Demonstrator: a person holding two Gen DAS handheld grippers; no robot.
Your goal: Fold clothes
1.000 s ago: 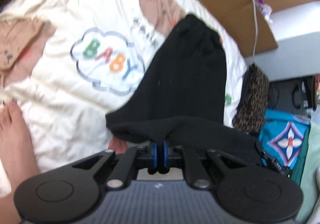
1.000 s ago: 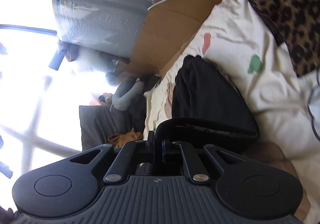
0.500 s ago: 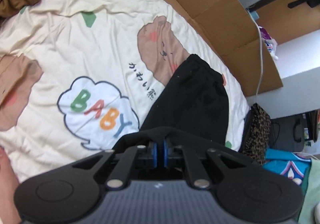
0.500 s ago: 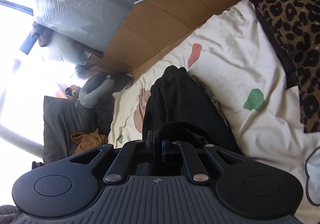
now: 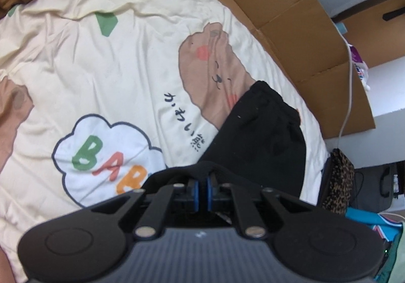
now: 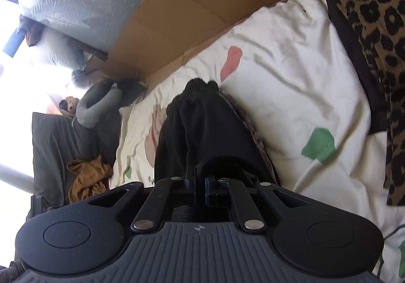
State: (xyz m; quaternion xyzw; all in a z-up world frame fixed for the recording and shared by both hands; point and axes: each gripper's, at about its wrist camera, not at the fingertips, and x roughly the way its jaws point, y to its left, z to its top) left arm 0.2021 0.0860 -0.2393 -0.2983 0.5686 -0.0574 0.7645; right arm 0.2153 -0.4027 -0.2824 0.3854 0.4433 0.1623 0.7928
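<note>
Both grippers are clamped on the near hem of a black garment [image 5: 263, 136]: the left gripper [image 5: 202, 185] has its blue-padded jaws almost together on a ridge of the cloth, and the right gripper [image 6: 200, 188] pinches the same edge likewise. Over the last second the two have carried that edge forward over the bed, so the visible stretch of black fabric has shortened and its gathered far end [image 6: 200, 86] now lies closer; to my eye the near half is being laid over the far half, a fold about halfway done. The garment is a thick, matte knit, soft and limp, with a bunched elastic-looking end. It lies on a cream bedsheet [image 5: 106, 75], smooth and lightly wrinkled, printed with a bear and "BABY". Stiff brown cardboard [image 5: 298, 19] flanks the bed, and a leopard-print cloth [image 6: 374, 29] lies beside it.
</note>
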